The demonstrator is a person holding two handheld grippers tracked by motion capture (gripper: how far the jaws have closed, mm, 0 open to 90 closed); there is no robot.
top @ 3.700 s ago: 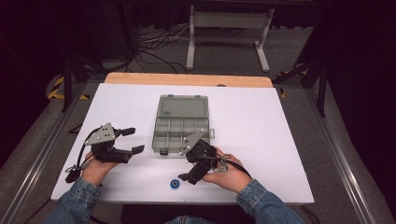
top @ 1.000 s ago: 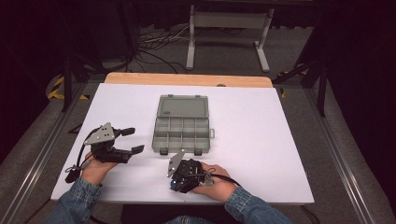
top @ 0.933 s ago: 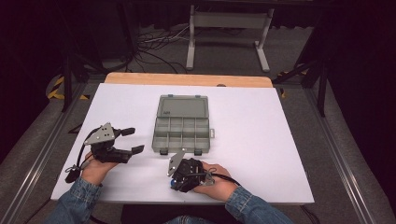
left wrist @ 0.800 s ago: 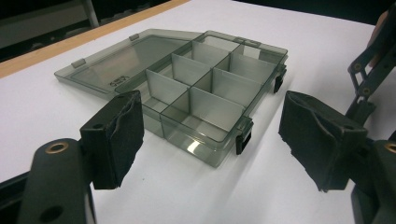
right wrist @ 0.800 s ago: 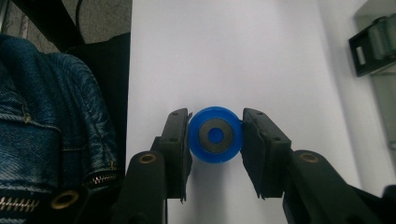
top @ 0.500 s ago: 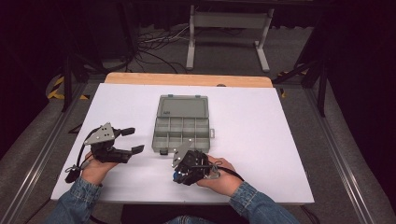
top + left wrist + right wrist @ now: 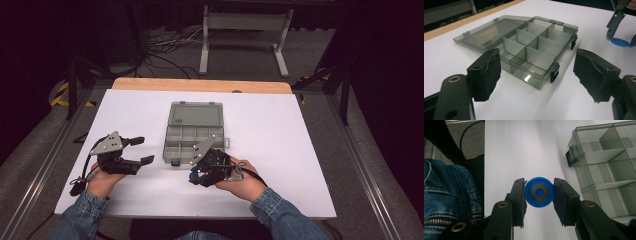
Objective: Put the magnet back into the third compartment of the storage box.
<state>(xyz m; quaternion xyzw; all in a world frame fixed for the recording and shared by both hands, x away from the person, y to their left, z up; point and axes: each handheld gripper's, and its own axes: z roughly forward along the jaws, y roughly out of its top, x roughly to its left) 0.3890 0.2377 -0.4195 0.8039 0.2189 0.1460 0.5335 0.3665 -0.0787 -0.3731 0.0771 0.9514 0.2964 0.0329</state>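
Note:
A small blue disc [image 7: 539,192] with a dark centre sits between the two jaws of my right gripper [image 7: 539,195], which is shut on it. In the high view that gripper [image 7: 196,178] holds the disc [image 7: 192,175] just in front of the near edge of an open grey compartment box [image 7: 192,132], pointing left. My left gripper [image 7: 142,150] rests to the left of the box with its jaws wide apart and nothing between them. In the left gripper view, the box [image 7: 529,47] lies beyond the open left gripper [image 7: 537,68], with the blue disc [image 7: 620,42] at top right.
The box's clear lid [image 7: 195,114] lies flat behind it and its compartments look empty. The white table top [image 7: 280,140] ends at a wooden strip [image 7: 200,85] at the back. A denim sleeve [image 7: 446,192] is close at the right gripper's left.
My right gripper came down from the box's front edge to the blue disc on the table, shut on it, and has drawn it a little toward the box. The left gripper stayed still.

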